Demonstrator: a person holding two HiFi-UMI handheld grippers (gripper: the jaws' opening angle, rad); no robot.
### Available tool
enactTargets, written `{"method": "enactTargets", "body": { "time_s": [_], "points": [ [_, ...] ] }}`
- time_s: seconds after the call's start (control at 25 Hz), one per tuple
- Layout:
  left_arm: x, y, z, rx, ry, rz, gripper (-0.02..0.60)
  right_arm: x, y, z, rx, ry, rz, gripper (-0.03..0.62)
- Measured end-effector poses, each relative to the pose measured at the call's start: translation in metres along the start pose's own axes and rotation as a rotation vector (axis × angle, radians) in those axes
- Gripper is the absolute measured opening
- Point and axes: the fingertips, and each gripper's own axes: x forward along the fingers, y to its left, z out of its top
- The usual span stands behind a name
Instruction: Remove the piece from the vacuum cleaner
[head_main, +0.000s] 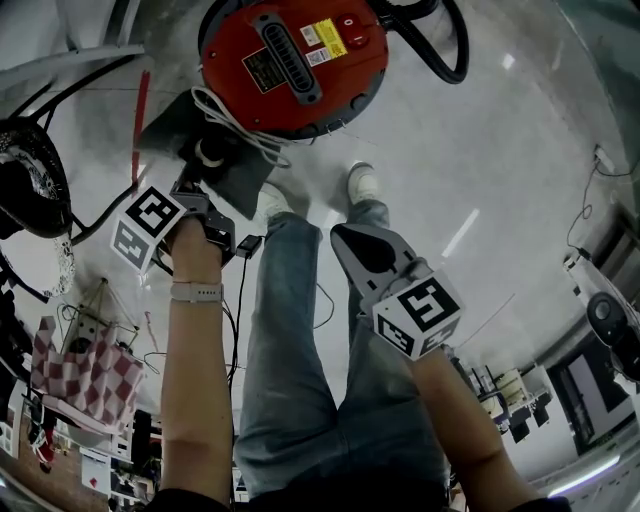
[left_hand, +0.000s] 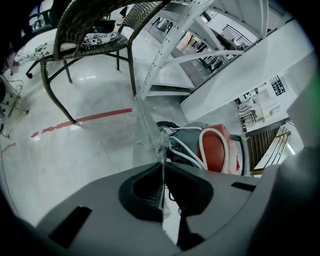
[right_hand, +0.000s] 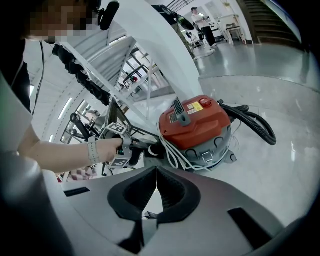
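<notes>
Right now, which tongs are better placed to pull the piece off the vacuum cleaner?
Left. The left tongs are shut on the thin grey piece, right beside the red vacuum cleaner. The right tongs are shut on nothing and hang well short of it.

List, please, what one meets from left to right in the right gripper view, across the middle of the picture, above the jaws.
wristband → left hand-held gripper → red vacuum cleaner → black hose
</notes>
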Motion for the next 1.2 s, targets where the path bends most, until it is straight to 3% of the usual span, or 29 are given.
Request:
{"method": "enactTargets", "body": {
  "time_s": [0.52, 0.92, 1.2],
  "points": [
    [0.001, -0.003, 0.006, 0.326, 0.017, 0.044, 0.038, 0.000, -0.001, 0.000, 0.003, -0.003, -0.004, 0.028],
    [-0.001, -0.009, 0.022, 0.460, -0.007, 0.084, 0.038, -0.004, -0.003, -0.001, 0.002, -0.004, -0.004, 0.028],
    [-0.001, -0.012, 0.024, 0.602, -0.027, 0.125, 0.041, -0.005, -0.004, -0.002, -0.001, -0.002, -0.003, 0.028]
  ]
}}
